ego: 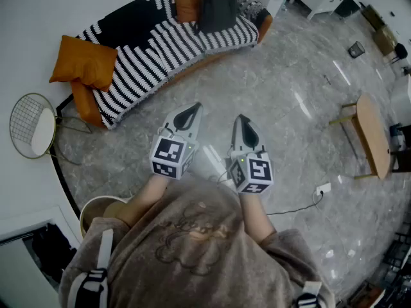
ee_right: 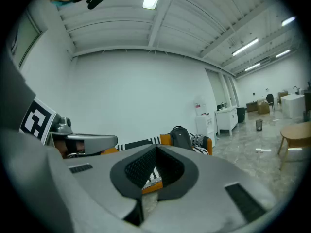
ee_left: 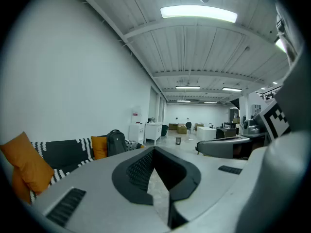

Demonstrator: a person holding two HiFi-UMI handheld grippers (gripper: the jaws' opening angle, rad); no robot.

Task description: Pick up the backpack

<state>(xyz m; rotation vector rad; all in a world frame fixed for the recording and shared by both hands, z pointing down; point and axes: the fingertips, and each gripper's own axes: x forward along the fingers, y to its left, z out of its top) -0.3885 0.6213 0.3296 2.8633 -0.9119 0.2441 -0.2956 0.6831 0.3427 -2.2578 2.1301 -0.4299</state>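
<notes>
A dark grey backpack (ego: 217, 5) stands upright at the far end of a sofa (ego: 148, 43) draped in a black-and-white striped blanket. It also shows small in the left gripper view (ee_left: 115, 142) and the right gripper view (ee_right: 181, 138). My left gripper (ego: 194, 109) and right gripper (ego: 240, 118) are held side by side over the marble floor, well short of the sofa. Both point roughly level toward it. Both stand shut with nothing between the jaws, as each gripper's own view confirms for the left gripper (ee_left: 154, 152) and the right gripper (ee_right: 156, 151).
Orange cushions (ego: 83, 61) lie on the sofa's near end and behind the backpack. A round wire side table (ego: 31, 126) stands at the left by the wall. At the right is a small wooden table (ego: 372, 133), with a white plug and cable (ego: 323, 188) on the floor near it.
</notes>
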